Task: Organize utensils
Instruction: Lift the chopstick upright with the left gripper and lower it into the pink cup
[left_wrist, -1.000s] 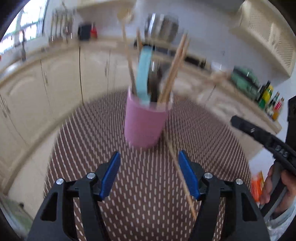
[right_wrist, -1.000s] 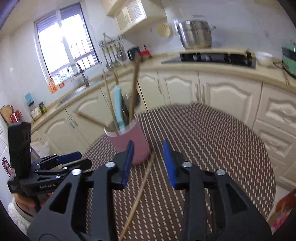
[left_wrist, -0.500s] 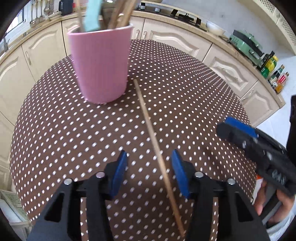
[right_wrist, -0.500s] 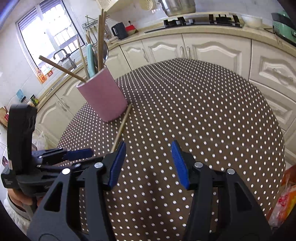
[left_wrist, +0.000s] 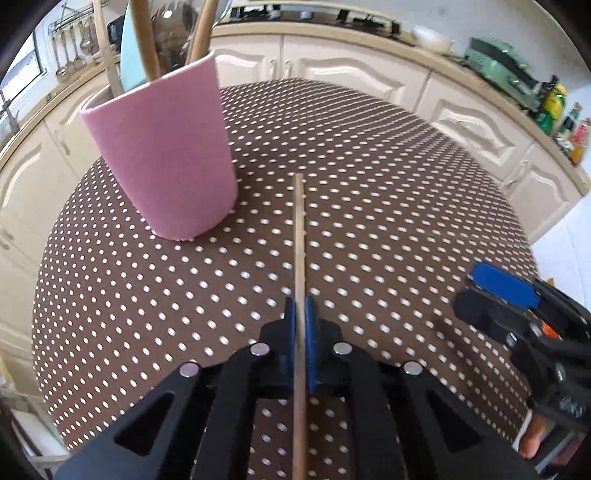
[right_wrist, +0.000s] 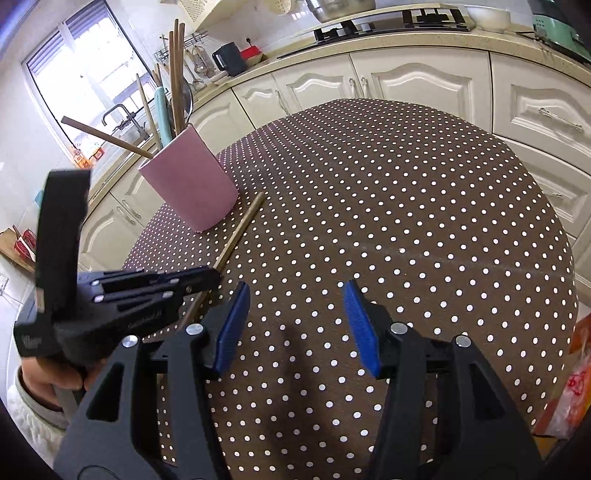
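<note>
Fingers first: my left gripper has its blue pads clamped on a wooden chopstick, low centre of the left wrist frame. Jaws have just been closing, stick caught between them. Chopstick runs straight up the frame from the pads, lying on the brown polka-dot table, far tip just beside the base of the pink utensil cup at upper left. Cup stands upright, holds wooden sticks and a light blue utensil.

My right gripper hovers over the table, bottom centre of the right wrist frame, jaws parted, nothing between them. Left gripper shows at left of that frame, a hand under it. Cream cabinets fill the upper frame.
</note>
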